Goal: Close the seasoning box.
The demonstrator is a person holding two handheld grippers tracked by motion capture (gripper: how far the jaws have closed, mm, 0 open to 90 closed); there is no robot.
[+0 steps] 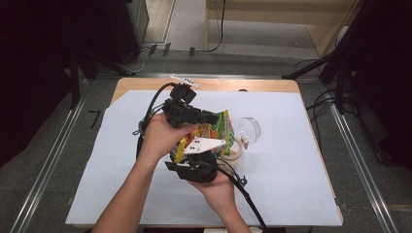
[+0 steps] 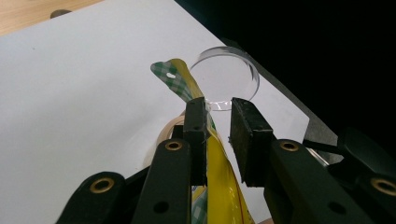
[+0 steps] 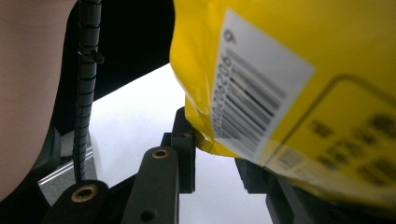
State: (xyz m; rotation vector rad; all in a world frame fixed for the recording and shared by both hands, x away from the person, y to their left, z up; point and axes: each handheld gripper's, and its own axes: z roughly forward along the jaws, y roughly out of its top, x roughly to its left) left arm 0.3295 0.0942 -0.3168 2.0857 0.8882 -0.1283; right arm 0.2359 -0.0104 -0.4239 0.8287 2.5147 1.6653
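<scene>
A yellow and green snack bag (image 1: 219,128) hangs above the white sheet between my two grippers. My left gripper (image 1: 210,118) comes in from the upper left. In the left gripper view its jaws (image 2: 218,105) straddle the bag's sealed top edge (image 2: 219,186): the bag lies against the left pad and swells toward the right pad lower down. My right gripper (image 1: 206,153) sits below, under its grey plate. The right gripper view shows its jaws (image 3: 215,140) closed around the bag's bottom corner (image 3: 280,70), beside a barcode.
A clear round dish (image 1: 250,128) stands just right of the bag, seen past the jaws as the dish (image 2: 224,74). A tape roll (image 1: 236,150) lies under the bag. The white sheet (image 1: 291,170) covers a wooden table (image 1: 218,85). Cables trail from both grippers.
</scene>
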